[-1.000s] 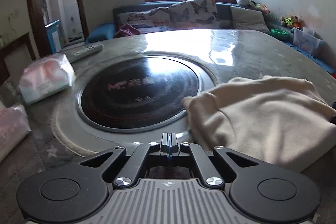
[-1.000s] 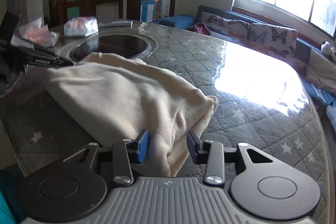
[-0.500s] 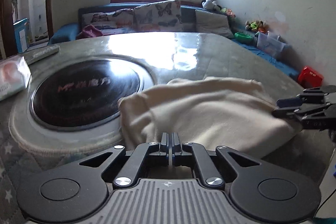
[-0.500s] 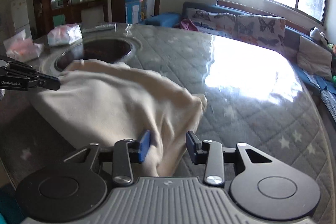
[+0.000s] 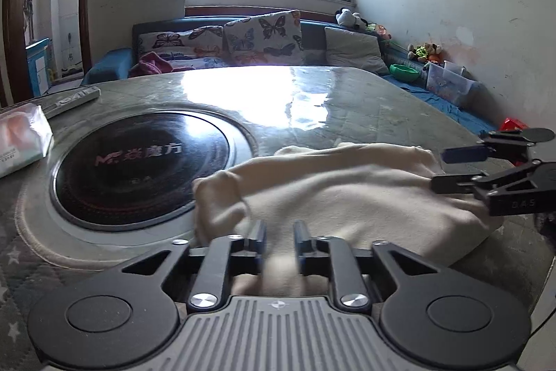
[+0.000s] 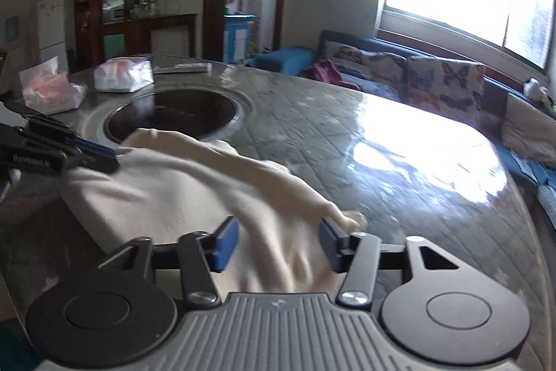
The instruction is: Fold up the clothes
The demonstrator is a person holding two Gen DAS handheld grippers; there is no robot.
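Note:
A cream garment (image 5: 347, 197) lies bunched on the round table, beside the black cooktop. In the left wrist view my left gripper (image 5: 279, 242) is open at the garment's near edge, with cloth showing in the narrow gap between its fingers. My right gripper (image 5: 439, 169) hovers open over the garment's right end. In the right wrist view the right gripper (image 6: 278, 242) is wide open, its fingers straddling a blurred fold of the garment (image 6: 166, 183). The left gripper (image 6: 114, 160) is at the cloth's far left corner.
A round black cooktop (image 5: 139, 162) is set into the quilted table (image 5: 312, 99). A tissue pack (image 5: 21, 134) and a remote (image 5: 73, 98) lie at the table's left side, with a plastic bag (image 6: 48, 89) nearby. A sofa (image 5: 264, 37) with cushions stands behind.
The left gripper went from shut to open and swung right onto the garment's edge. The right gripper's fingers spread wider. The cloth shifted and shows motion blur.

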